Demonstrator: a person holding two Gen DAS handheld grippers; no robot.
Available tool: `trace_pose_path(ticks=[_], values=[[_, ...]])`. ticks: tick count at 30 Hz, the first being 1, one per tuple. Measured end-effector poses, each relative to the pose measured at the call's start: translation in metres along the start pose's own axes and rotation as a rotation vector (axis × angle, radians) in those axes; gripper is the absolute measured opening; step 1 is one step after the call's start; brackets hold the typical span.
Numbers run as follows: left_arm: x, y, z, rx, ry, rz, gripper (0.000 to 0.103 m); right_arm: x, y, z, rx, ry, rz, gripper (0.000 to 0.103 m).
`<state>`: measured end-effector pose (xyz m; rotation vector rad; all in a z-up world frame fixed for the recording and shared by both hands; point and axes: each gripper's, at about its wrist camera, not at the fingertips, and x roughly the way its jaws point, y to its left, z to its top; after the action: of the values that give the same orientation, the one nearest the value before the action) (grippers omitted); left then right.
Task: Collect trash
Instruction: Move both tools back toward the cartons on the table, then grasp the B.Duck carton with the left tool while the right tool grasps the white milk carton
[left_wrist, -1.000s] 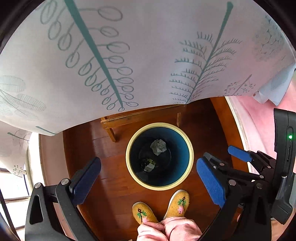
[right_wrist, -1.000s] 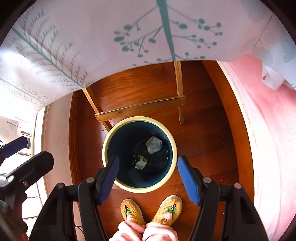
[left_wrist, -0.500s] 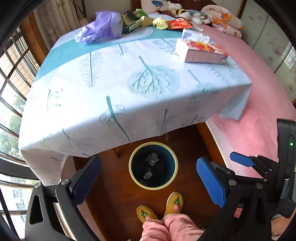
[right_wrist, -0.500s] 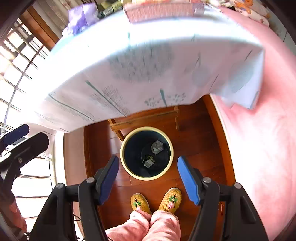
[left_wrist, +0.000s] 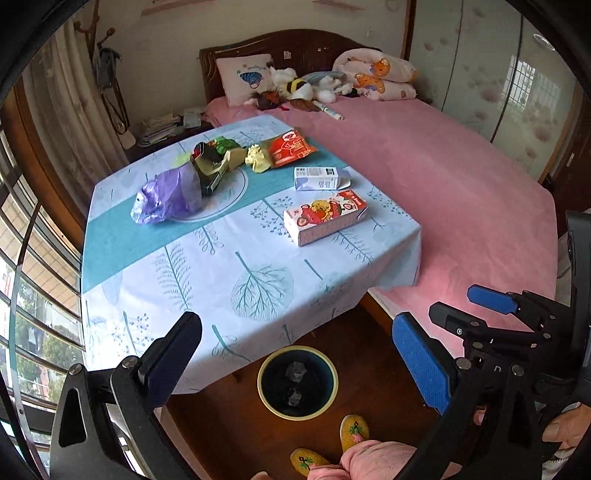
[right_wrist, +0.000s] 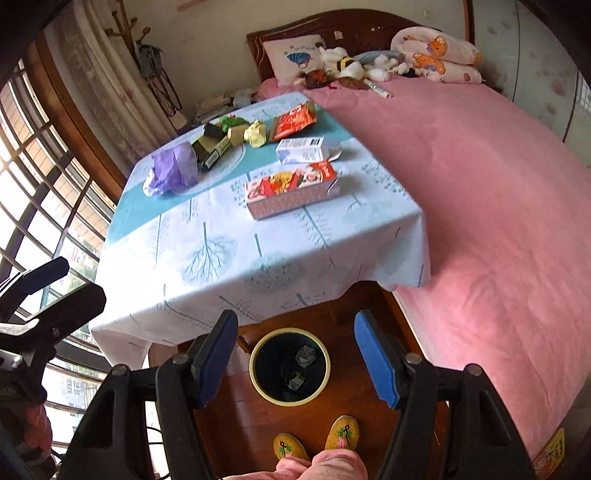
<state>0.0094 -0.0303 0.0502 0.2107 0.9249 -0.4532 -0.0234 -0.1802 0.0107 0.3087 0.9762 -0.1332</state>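
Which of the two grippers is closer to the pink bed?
Right. The right gripper hangs beside the pink bed; the left gripper is on its far side, toward the window. Both are open and empty.

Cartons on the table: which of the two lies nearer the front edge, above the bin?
The pink strawberry-print carton, lying flat by the front corner. The smaller white-and-lilac carton sits behind it, on the teal stripe, closer to the bed.

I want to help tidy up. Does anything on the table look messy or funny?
Yes. Trash sits on the table: a crumpled purple bag, a squashed yellow wad, a red wrapper, and two cartons lying on their sides. The bin below holds only two scraps.
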Motion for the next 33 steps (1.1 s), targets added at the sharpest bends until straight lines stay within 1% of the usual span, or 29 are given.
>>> trace_pose_path(ticks=[3,5,8,11,14,17,23,25,28,30,33], values=[[0.004,-0.008,0.015,0.032,0.004,-0.019,0.102,-0.012,-0.001,0.013,0.003,-0.041,-0.014,0.066],[0.012,-0.013,0.024,0.054,0.016,-0.049,0.102,-0.016,-0.003,0.02,0.001,-0.064,-0.02,0.066],[0.029,-0.021,0.038,0.099,0.019,-0.055,0.102,-0.015,-0.008,0.03,0.001,-0.089,-0.021,0.066],[0.052,-0.03,0.055,0.154,0.028,-0.04,0.102,-0.002,-0.02,0.042,0.011,-0.087,-0.035,0.066],[0.084,-0.038,0.074,0.204,0.05,-0.02,0.102,0.023,-0.038,0.059,0.028,-0.049,-0.043,0.066],[0.127,-0.046,0.093,0.241,0.106,-0.019,0.102,0.053,-0.059,0.081,0.044,-0.004,-0.019,0.066],[0.226,-0.055,0.126,0.306,0.272,0.01,0.102,0.103,-0.093,0.131,0.026,0.05,0.048,0.066],[0.251,-0.059,0.134,0.327,0.315,0.026,0.101,0.12,-0.102,0.144,0.014,0.075,0.062,0.066],[0.28,-0.063,0.141,0.344,0.362,0.034,0.101,0.143,-0.11,0.16,-0.001,0.116,0.096,0.066],[0.293,-0.063,0.144,0.34,0.391,0.028,0.099,0.156,-0.114,0.17,-0.019,0.141,0.117,0.066],[0.309,-0.064,0.145,0.308,0.448,-0.011,0.083,0.169,-0.116,0.185,-0.053,0.153,0.151,0.066]])
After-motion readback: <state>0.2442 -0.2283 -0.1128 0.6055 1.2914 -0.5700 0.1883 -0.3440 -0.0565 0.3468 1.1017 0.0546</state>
